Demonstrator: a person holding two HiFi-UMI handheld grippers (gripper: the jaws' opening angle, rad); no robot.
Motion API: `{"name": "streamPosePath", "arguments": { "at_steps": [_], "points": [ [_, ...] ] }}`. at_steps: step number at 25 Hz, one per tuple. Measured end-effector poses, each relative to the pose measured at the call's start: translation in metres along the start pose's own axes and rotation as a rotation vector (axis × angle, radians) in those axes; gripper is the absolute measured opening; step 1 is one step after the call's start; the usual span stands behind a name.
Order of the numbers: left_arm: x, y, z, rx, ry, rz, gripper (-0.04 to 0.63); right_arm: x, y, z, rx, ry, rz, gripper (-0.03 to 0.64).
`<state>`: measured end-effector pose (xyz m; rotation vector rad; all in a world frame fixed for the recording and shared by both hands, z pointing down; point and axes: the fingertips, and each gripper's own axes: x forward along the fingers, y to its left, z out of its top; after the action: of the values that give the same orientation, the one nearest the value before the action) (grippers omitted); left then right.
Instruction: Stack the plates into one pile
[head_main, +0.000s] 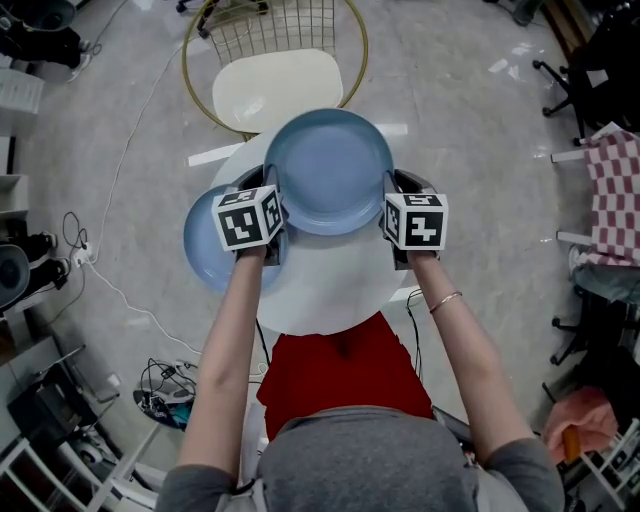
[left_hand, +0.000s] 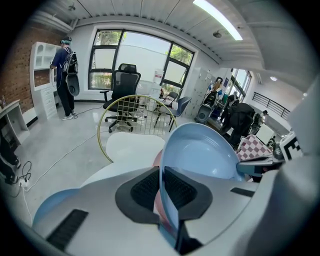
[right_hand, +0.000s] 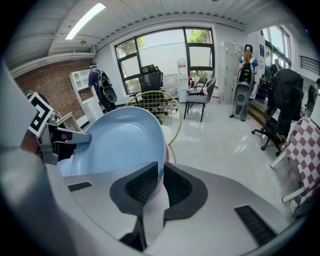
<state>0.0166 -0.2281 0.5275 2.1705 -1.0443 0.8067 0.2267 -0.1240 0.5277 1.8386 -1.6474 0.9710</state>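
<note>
A light blue plate (head_main: 328, 170) hangs above the round white table (head_main: 330, 290), gripped at opposite rims. My left gripper (head_main: 275, 205) is shut on its left rim, and the rim runs between the black pads (left_hand: 145, 189) in the left gripper view. My right gripper (head_main: 392, 210) is shut on the right rim, which is pinched between the pads (right_hand: 142, 185) in the right gripper view. A second blue plate (head_main: 205, 245) lies on the table's left side, partly hidden under my left gripper. Something pink (left_hand: 156, 161) shows just below the held plate; I cannot tell what it is.
A cream chair with a gold wire back (head_main: 275, 85) stands just beyond the table. A red item (head_main: 345, 370) sits below the table's near edge. Cables (head_main: 110, 290) trail on the floor at left. A checked cloth (head_main: 615, 195) hangs at the right.
</note>
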Motion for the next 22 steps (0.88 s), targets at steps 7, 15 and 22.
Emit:
{"name": "streamPosePath", "arguments": {
  "at_steps": [7, 15, 22],
  "points": [
    [0.021, 0.003, -0.005, 0.001, 0.040, -0.008, 0.038, 0.019, -0.007, -0.005, -0.003, 0.038, -0.010, 0.055],
    [0.031, 0.004, -0.015, 0.063, 0.067, 0.007, 0.041, 0.027, -0.008, -0.018, -0.040, 0.070, -0.031, 0.055],
    [0.034, 0.007, -0.017, 0.100, 0.073, 0.034, 0.052, 0.028, -0.006, -0.017, -0.067, 0.071, -0.041, 0.055]
  ]
}}
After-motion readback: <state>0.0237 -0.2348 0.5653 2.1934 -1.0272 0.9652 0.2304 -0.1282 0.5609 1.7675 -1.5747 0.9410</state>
